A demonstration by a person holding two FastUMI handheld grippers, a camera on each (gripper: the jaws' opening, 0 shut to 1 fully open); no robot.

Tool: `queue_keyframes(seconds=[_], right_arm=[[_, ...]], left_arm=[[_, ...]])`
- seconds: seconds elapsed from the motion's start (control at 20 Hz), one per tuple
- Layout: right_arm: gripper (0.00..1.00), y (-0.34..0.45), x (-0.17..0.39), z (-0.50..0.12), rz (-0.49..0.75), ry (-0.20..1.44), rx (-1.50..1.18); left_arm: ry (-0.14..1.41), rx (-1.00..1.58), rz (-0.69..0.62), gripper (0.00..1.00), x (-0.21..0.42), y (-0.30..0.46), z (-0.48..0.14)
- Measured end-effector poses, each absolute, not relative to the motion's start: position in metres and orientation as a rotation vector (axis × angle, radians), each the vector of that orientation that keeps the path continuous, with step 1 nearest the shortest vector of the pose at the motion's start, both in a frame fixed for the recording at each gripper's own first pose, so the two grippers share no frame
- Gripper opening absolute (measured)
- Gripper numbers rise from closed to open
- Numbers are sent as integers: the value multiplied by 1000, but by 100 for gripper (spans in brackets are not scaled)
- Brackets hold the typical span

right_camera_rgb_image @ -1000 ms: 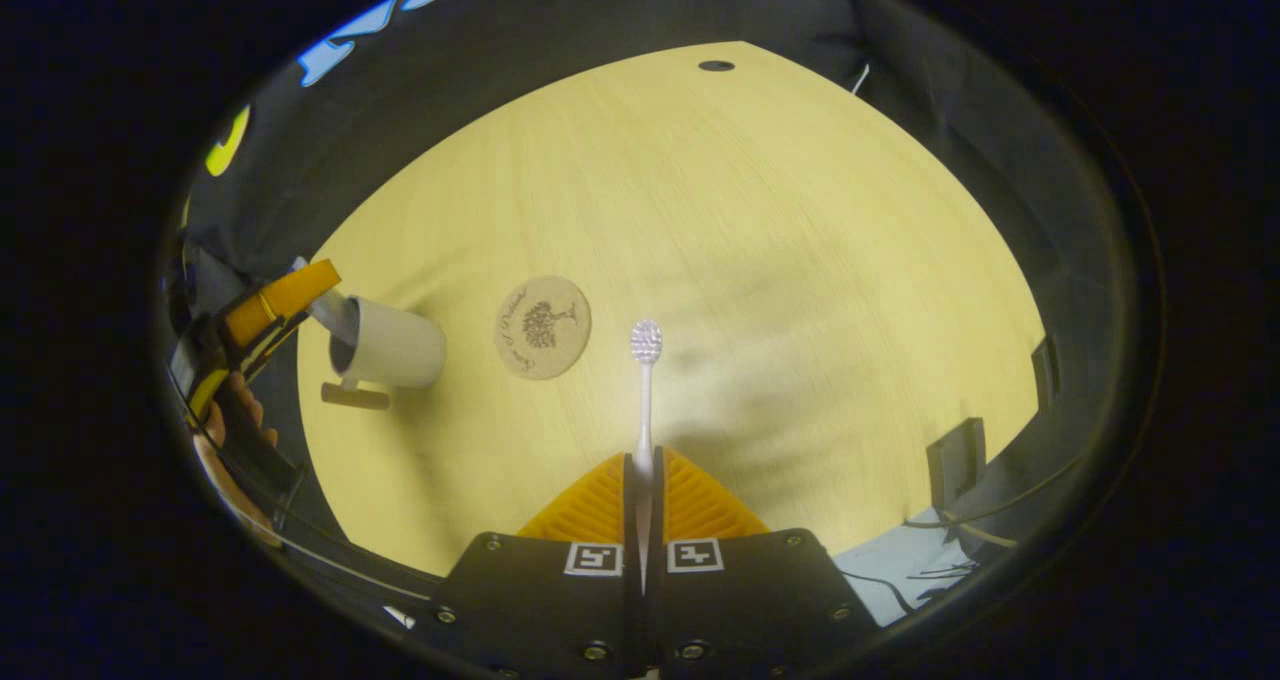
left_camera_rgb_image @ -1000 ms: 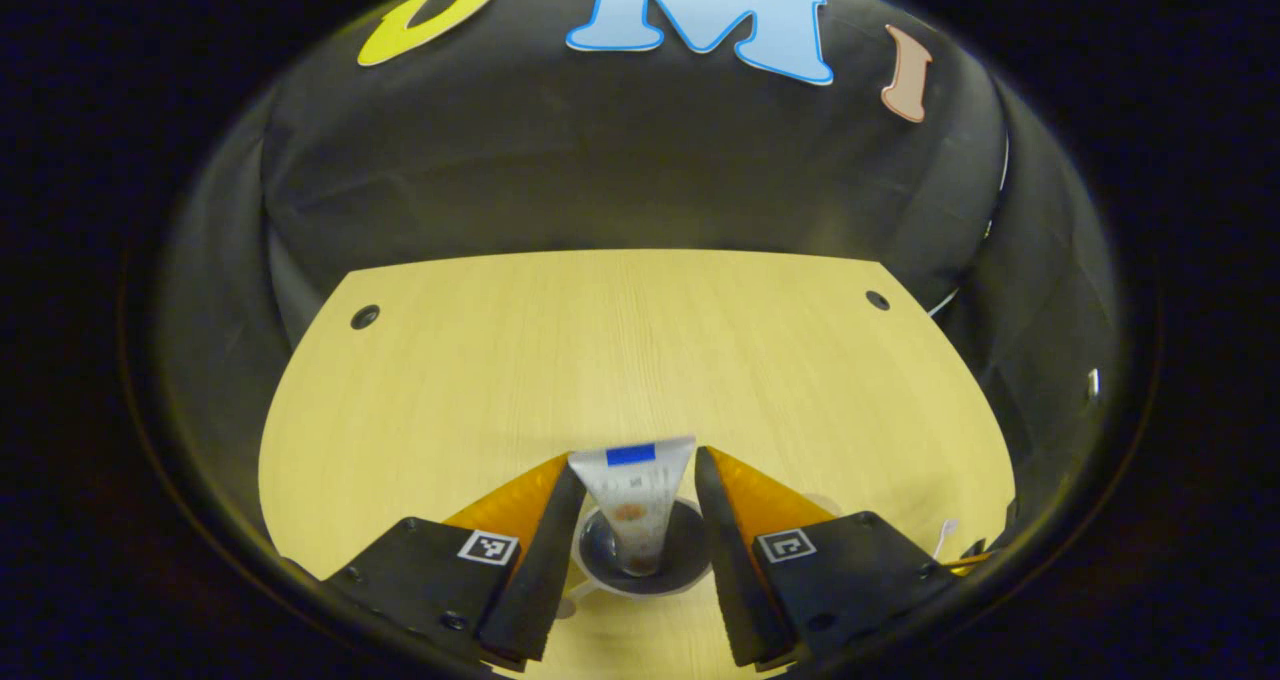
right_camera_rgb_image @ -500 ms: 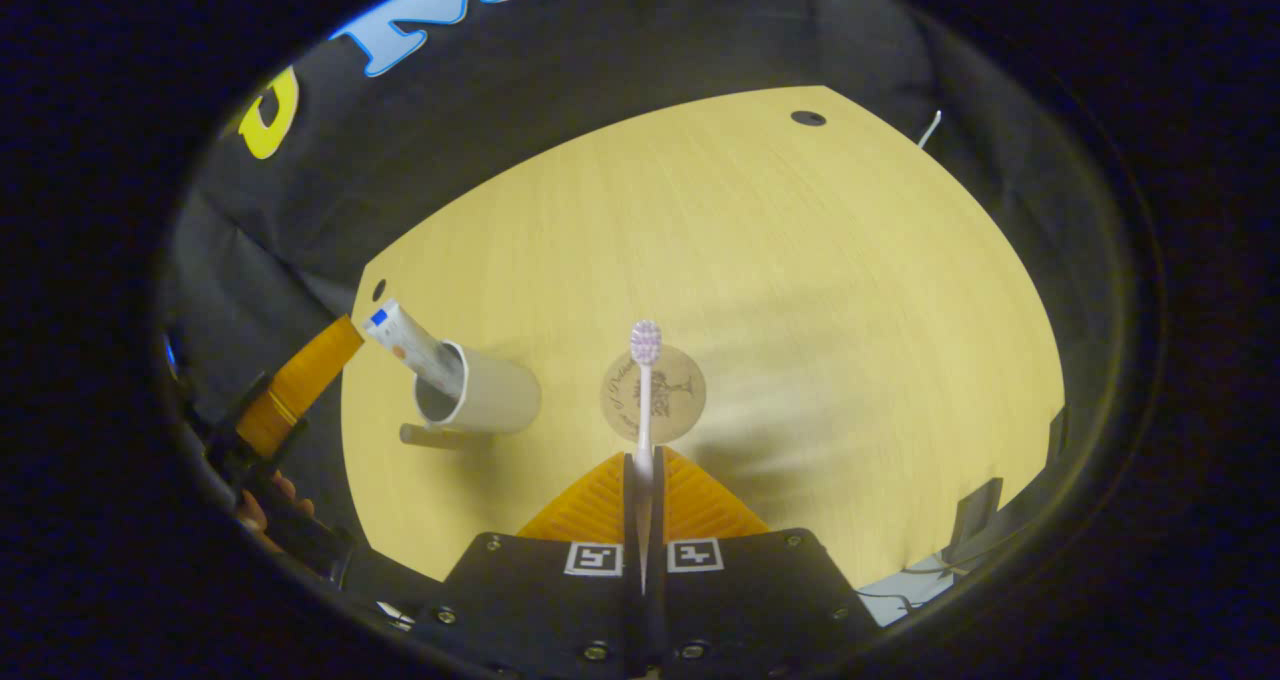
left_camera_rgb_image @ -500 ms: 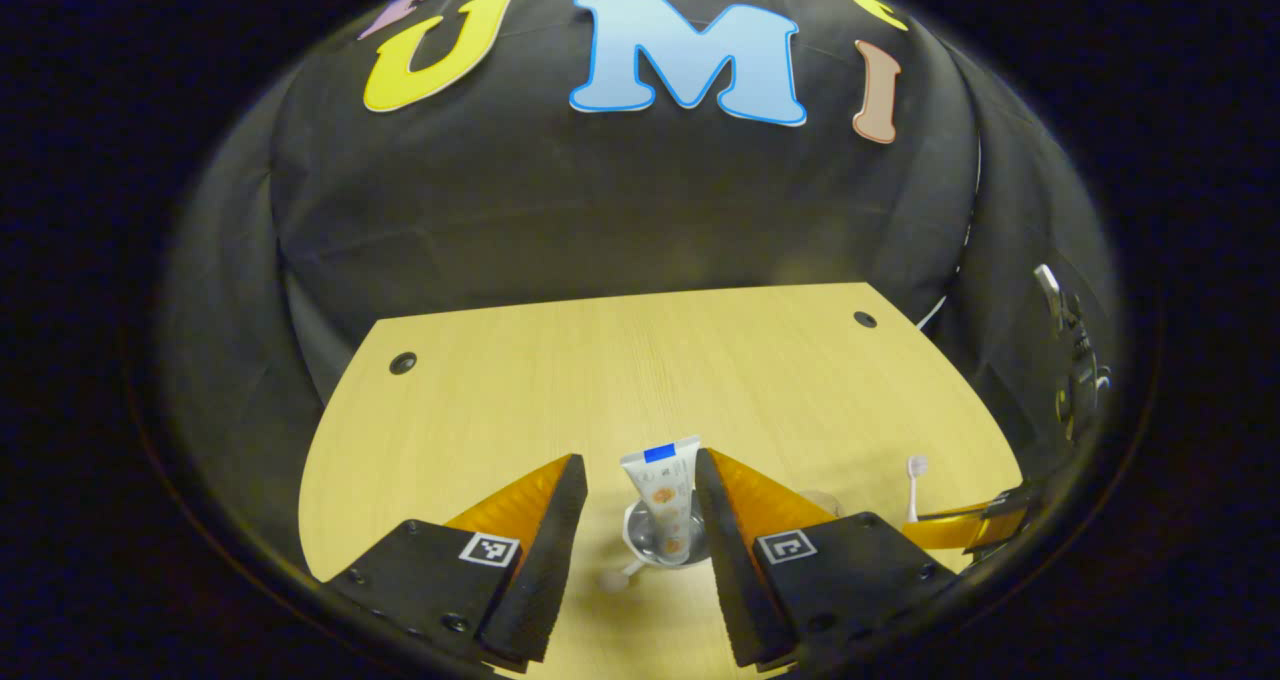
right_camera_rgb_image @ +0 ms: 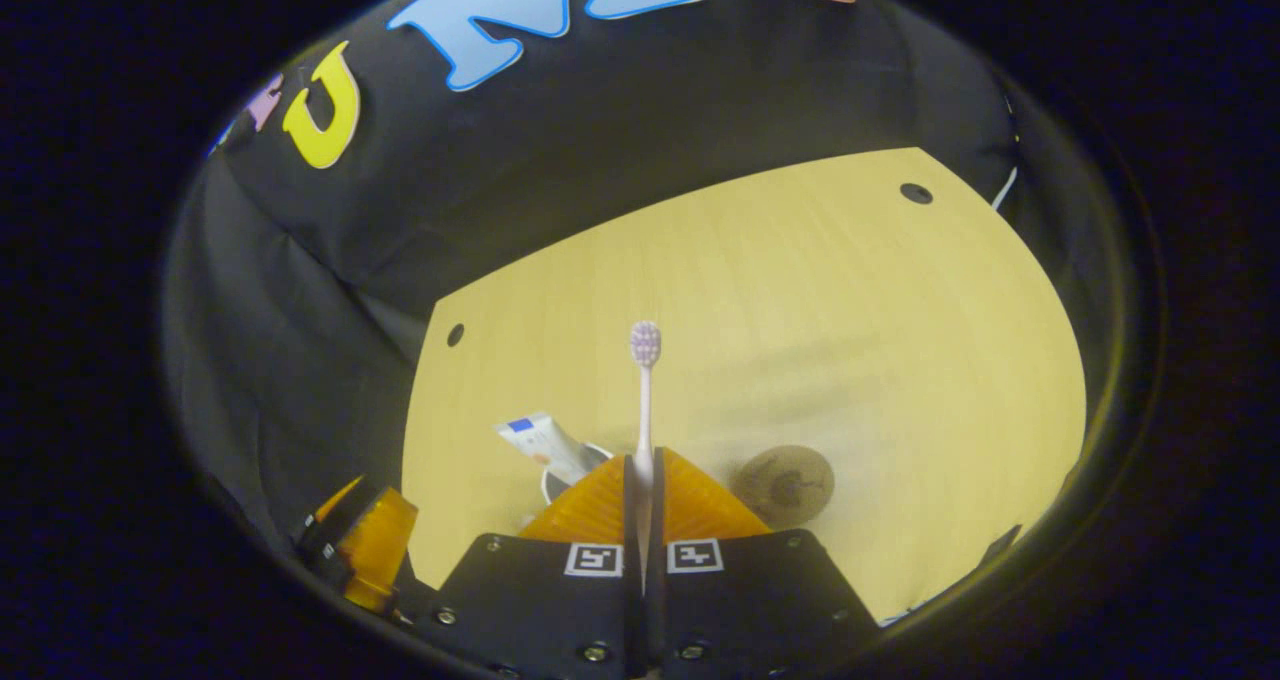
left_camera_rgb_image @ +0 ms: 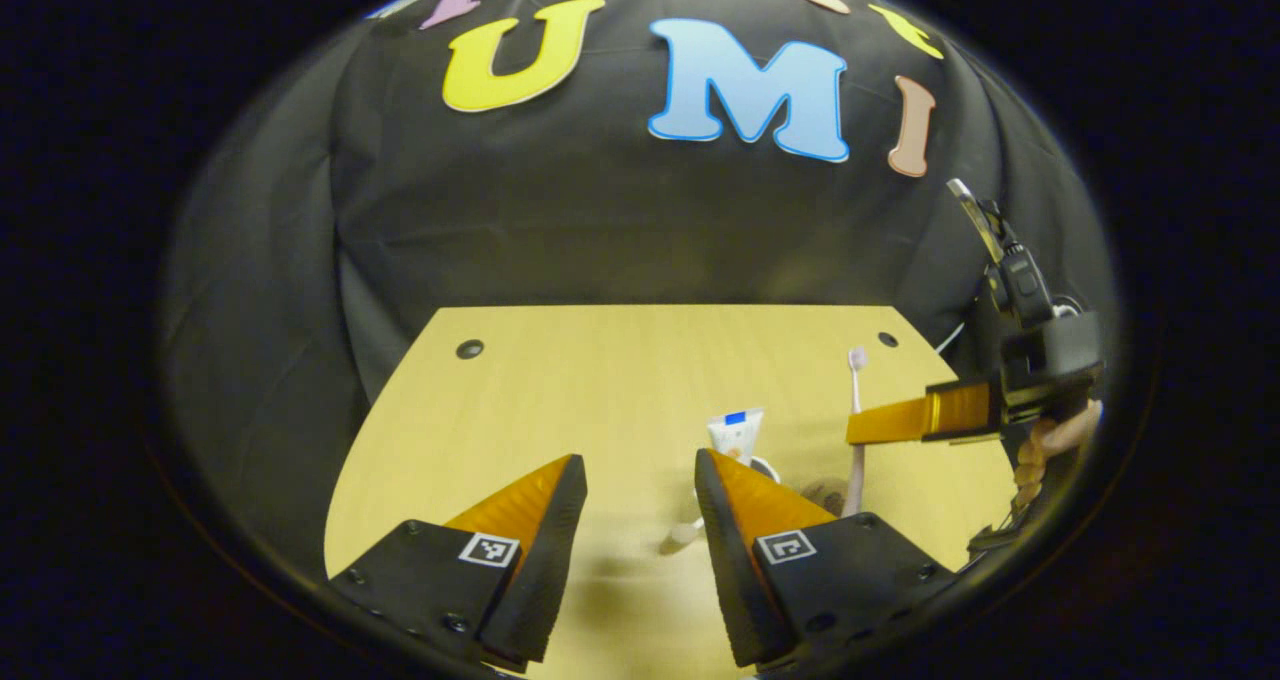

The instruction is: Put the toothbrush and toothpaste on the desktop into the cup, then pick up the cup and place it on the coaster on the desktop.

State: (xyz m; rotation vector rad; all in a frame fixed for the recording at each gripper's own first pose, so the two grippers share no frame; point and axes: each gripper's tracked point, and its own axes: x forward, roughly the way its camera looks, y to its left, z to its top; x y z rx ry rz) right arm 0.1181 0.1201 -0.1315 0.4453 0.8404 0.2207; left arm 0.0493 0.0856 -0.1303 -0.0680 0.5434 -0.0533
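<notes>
The white cup [right_camera_rgb_image: 572, 457] stands on the wooden desktop [right_camera_rgb_image: 760, 300] with the toothpaste tube [right_camera_rgb_image: 538, 437] leaning out of it; my right finger hides most of the cup. My right gripper [right_camera_rgb_image: 642, 460] is shut on the handle of the toothbrush [right_camera_rgb_image: 645, 380], bristles pointing away, above and just right of the cup. The round brown coaster [right_camera_rgb_image: 785, 482] lies to the right of the cup. My left gripper [left_camera_rgb_image: 640, 460] is open and holds nothing, drawn back from the cup [left_camera_rgb_image: 764, 465] and toothpaste [left_camera_rgb_image: 735, 433]. In the left gripper view the toothbrush [left_camera_rgb_image: 856, 390] stands upright in the right gripper [left_camera_rgb_image: 862, 428].
A hand [left_camera_rgb_image: 1050, 440] holds the right gripper at the right edge of the left gripper view. The left gripper [right_camera_rgb_image: 365, 545] shows at the lower left of the right gripper view. The desktop has small dark holes near its far corners [left_camera_rgb_image: 468, 348]. Black cloth walls surround the table.
My left gripper has drawn back and up from the cup, leaving the toothpaste in it. My right gripper has carried the toothbrush left, past the coaster, to beside the cup.
</notes>
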Motion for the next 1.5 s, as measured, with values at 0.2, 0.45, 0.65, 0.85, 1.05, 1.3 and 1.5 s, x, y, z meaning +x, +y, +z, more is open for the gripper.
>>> queue_keyframes(seconds=[0.2, 0.45, 0.65, 0.85, 1.05, 1.3, 1.5], right_arm=[[2, 146, 144, -125, 229, 793, 455], [2, 153, 168, -137, 167, 691, 463], [2, 158, 168, -155, 151, 624, 435], [3, 170, 160, -164, 205, 510, 397], [4, 171, 149, -172, 194, 447, 324], [12, 171, 141, -178, 226, 450, 265], [43, 163, 119, -190, 227, 490, 228]], left_arm=[[557, -85, 27, 70, 24, 132, -137], [589, -108, 111, 72, -5, 180, -146], [611, -124, 142, 72, -14, 199, -158], [615, -152, 116, 70, -12, 192, -159], [619, -131, 57, 72, 2, 169, -165], [628, -117, -37, 70, 20, 139, -173], [668, -79, -115, 72, 26, 118, -191]])
